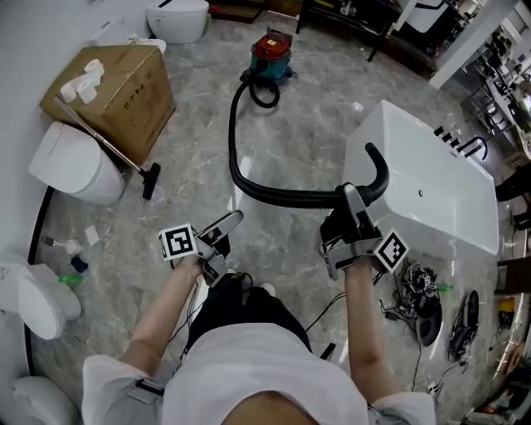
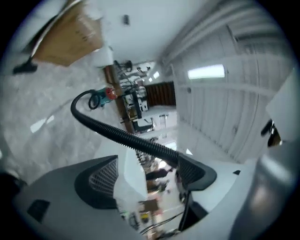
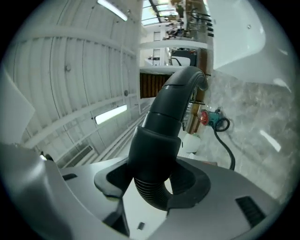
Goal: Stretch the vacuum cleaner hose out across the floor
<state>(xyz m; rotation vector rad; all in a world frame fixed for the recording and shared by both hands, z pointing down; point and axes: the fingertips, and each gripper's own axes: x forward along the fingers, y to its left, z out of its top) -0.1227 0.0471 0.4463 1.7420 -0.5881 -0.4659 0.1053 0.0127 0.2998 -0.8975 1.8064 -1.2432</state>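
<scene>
A red and teal vacuum cleaner (image 1: 270, 54) stands far across the grey floor. Its black ribbed hose (image 1: 249, 178) curves down from it and runs right, off the floor, to my right gripper (image 1: 349, 202). That gripper is shut on the hose's smooth cuff (image 3: 159, 140), and the curved end pipe (image 1: 379, 170) rises past the jaws. My left gripper (image 1: 226, 226) is left of the hose and apart from it, open with nothing between its jaws. In the left gripper view (image 2: 147, 171), the hose (image 2: 117, 132) crosses beyond the jaws to the vacuum cleaner (image 2: 105, 93).
A white bathtub (image 1: 440, 207) stands close on the right, with tangled cables (image 1: 419, 290) at its near end. A cardboard box (image 1: 124, 87), a toilet (image 1: 75, 162) and a floor-brush wand (image 1: 149, 178) line the left side. Another toilet (image 1: 178, 17) is at the back.
</scene>
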